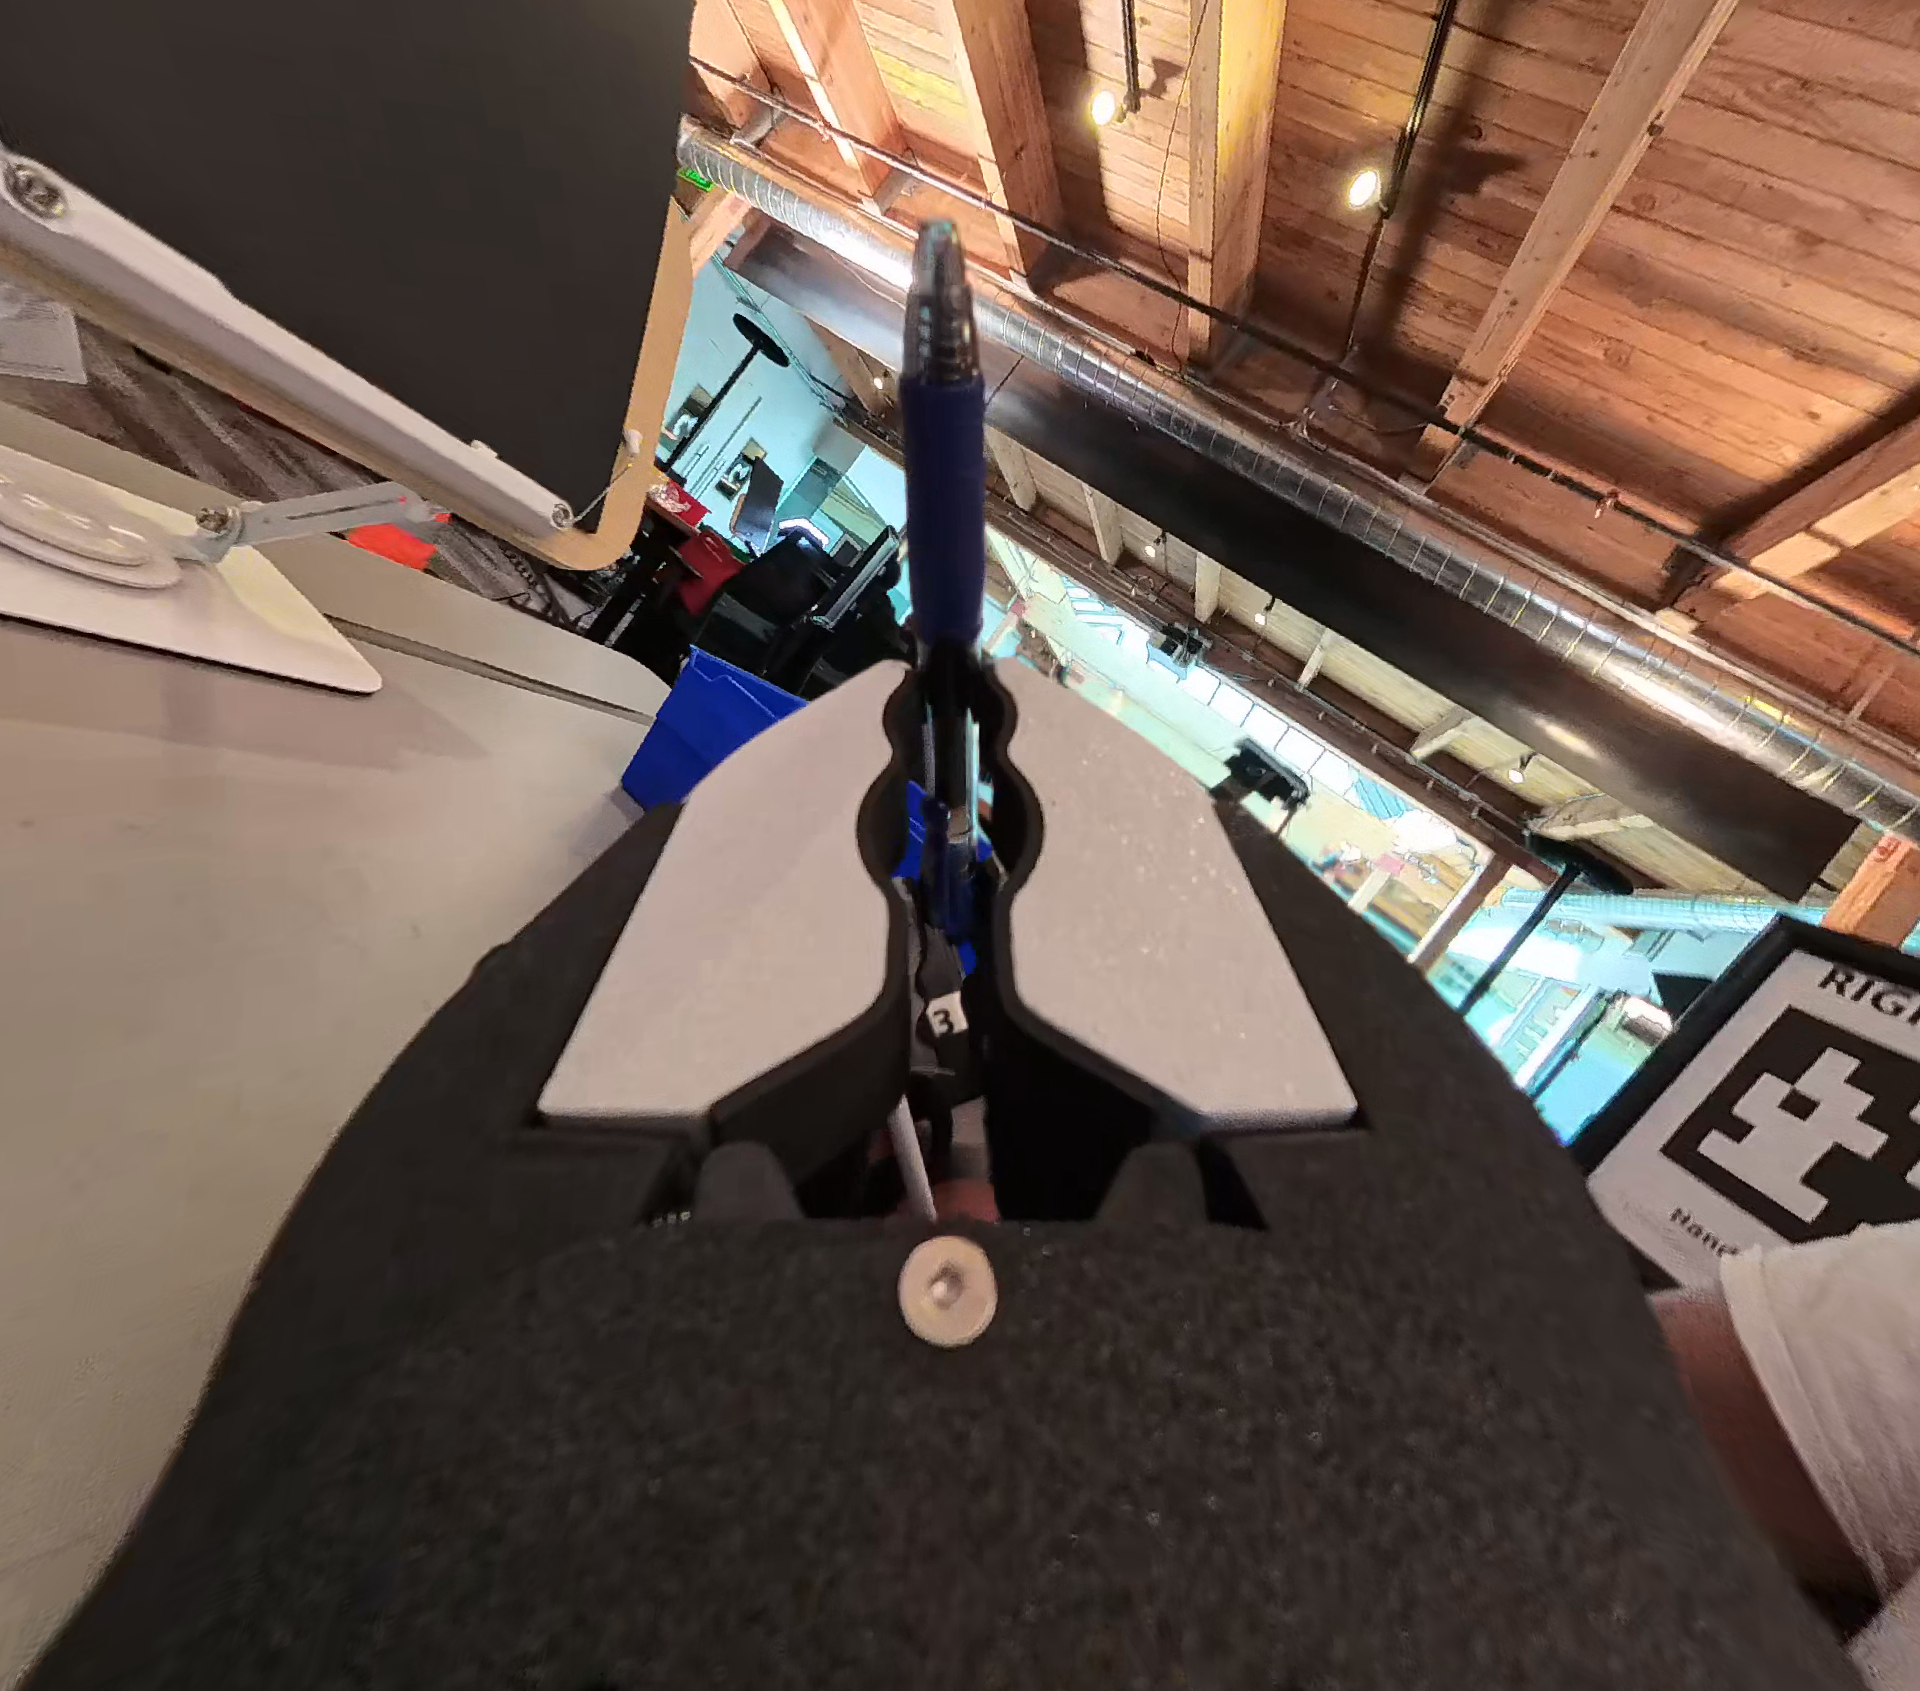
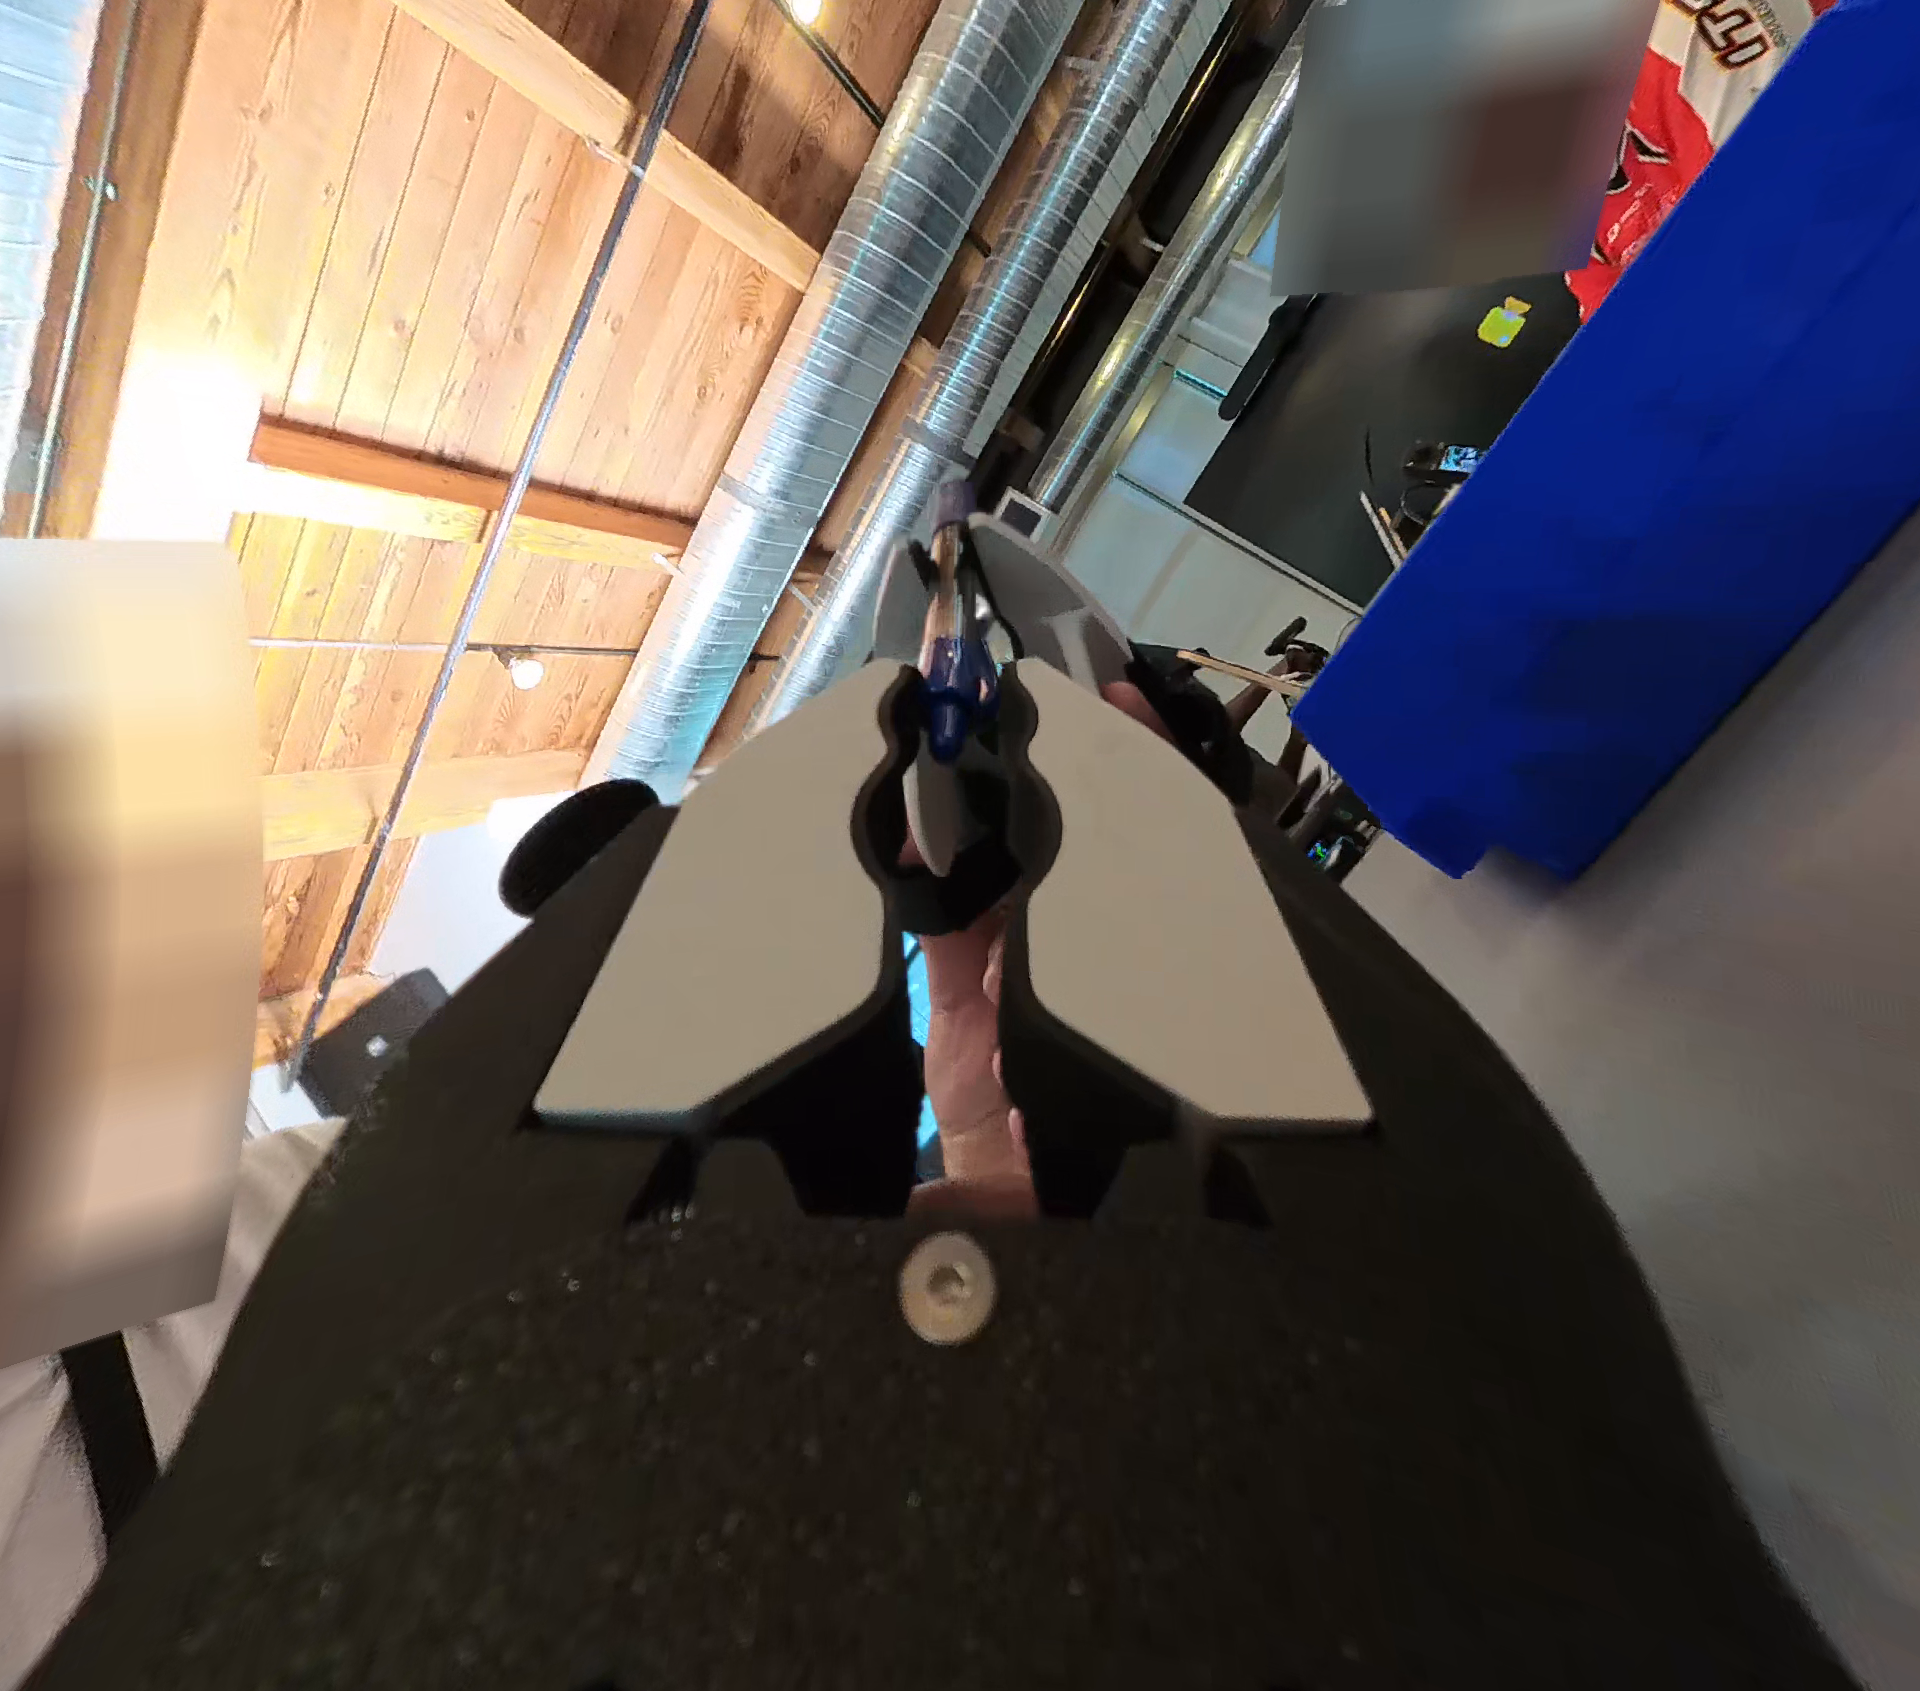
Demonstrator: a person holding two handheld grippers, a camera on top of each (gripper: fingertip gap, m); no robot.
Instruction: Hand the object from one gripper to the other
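A blue pen (image 1: 940,478) with a dark blue grip and a clear tip sticks out forward from my left gripper (image 1: 948,665), which is shut on its barrel. In the right wrist view my right gripper (image 2: 961,691) is closed on the pen's blue clip end (image 2: 948,706), and the clear barrel (image 2: 941,576) runs on between the left gripper's grey fingers (image 2: 1049,602) just beyond. Both grippers hold the pen in the air, tips close together. The right gripper's marker plate (image 1: 1808,1101) shows at the lower right of the left wrist view.
A grey table (image 1: 208,914) lies to the left with a white stand base (image 1: 239,613), its arm (image 1: 281,374) and a dark panel (image 1: 312,31). A blue bin (image 2: 1662,550) stands on the table. A person in a red and white shirt (image 2: 1714,31) is behind it. The gap from one gripper's tips to the other's is roughly 4 cm. The dark panel (image 1: 312,31) is about 35 cm from both grippers' fingertips.
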